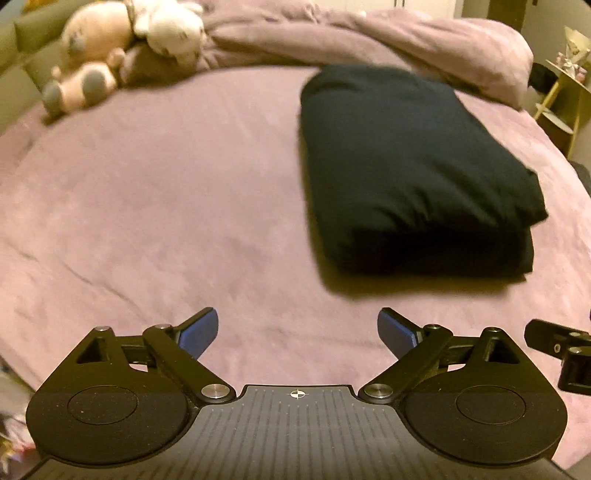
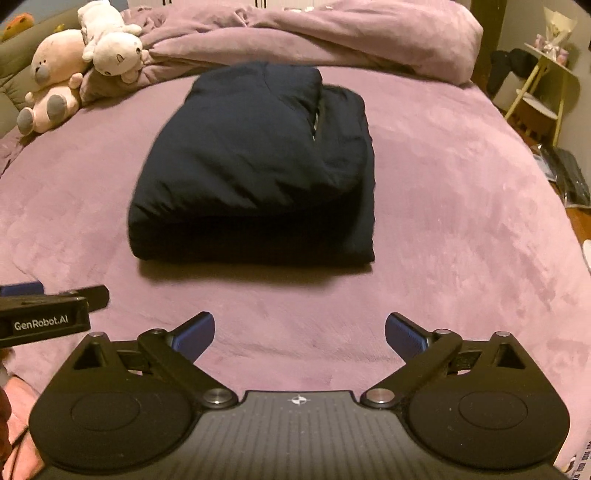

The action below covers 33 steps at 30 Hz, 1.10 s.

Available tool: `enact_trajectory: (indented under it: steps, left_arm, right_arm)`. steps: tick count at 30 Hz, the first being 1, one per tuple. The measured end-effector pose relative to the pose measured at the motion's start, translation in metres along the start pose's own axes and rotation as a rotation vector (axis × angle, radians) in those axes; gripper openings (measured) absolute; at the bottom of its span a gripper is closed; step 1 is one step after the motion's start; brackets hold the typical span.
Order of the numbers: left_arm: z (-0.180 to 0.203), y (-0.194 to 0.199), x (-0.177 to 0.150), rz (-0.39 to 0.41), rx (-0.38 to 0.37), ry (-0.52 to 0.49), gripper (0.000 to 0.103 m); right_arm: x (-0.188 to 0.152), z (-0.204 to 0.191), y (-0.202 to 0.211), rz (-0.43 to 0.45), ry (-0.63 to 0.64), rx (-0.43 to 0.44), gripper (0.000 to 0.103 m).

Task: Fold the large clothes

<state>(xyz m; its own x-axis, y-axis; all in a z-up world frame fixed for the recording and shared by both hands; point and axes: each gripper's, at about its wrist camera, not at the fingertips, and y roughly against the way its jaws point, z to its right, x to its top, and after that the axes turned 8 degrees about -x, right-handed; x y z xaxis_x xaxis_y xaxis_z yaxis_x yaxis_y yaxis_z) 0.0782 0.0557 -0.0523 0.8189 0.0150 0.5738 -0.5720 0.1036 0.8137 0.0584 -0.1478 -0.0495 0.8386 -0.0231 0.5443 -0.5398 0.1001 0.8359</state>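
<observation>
A dark navy padded garment [image 2: 255,166] lies folded into a thick rectangular bundle on the mauve bed [image 2: 461,221]. In the left wrist view the garment [image 1: 413,170] sits ahead and to the right. My left gripper [image 1: 297,332] is open and empty, held above the bedspread short of the bundle's near edge. My right gripper [image 2: 299,336] is open and empty, directly in front of the bundle and apart from it. The left gripper's body [image 2: 48,314] shows at the left edge of the right wrist view.
Plush toys [image 2: 74,62] lie at the far left against the headboard. A rumpled mauve duvet [image 2: 314,33] is heaped along the far side. A yellow side table [image 2: 543,88] and clutter on the floor [image 2: 565,177] stand beyond the bed's right edge.
</observation>
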Motion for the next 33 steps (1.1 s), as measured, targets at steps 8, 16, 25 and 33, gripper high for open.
enact_trajectory:
  steps: [8,16,25,33]
  left_arm:
    - [0.008,0.022,0.015,0.014,-0.050,-0.026,0.097]
    - [0.015,0.018,0.019,-0.040,-0.057,-0.034,0.097]
    - [0.021,0.014,0.017,-0.072,-0.043,-0.058,0.097]
    - [0.020,0.015,0.019,-0.071,-0.046,-0.065,0.097]
  right_arm:
    - [0.016,0.005,0.019,-0.020,-0.063,-0.036,0.099]
    - [0.020,0.005,0.028,-0.004,-0.041,-0.076,0.099]
    - [0.024,0.005,0.032,-0.008,-0.036,-0.077,0.099]
    - [0.024,0.006,0.034,-0.002,-0.040,-0.080,0.099]
